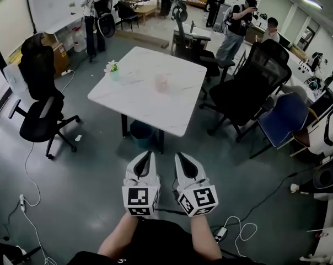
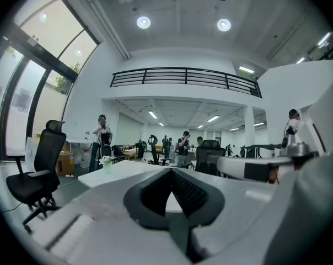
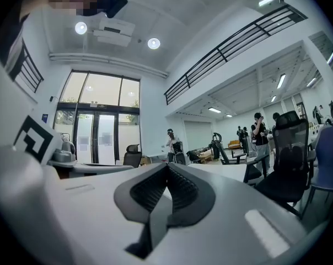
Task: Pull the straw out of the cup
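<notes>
A pale pink cup (image 1: 161, 83) stands near the middle of the white marble table (image 1: 150, 106); it is too small here to make out a straw. Both grippers hang over the grey floor, well short of the table's near edge. My left gripper (image 1: 150, 153) has its jaws together with nothing between them, and so does my right gripper (image 1: 178, 155) beside it. In the left gripper view the closed tips (image 2: 170, 170) point at the table (image 2: 119, 171). The right gripper view shows closed tips (image 3: 167, 165) and the table's edge (image 3: 224, 170) beyond.
A small flower pot (image 1: 113, 70) sits at the table's left edge. A black office chair (image 1: 41, 101) stands left of the table; a black chair (image 1: 249, 87) and a blue chair (image 1: 285, 119) stand right. A bin (image 1: 140, 132) is under the table. Cables (image 1: 241, 228) lie on the floor. People stand at the back.
</notes>
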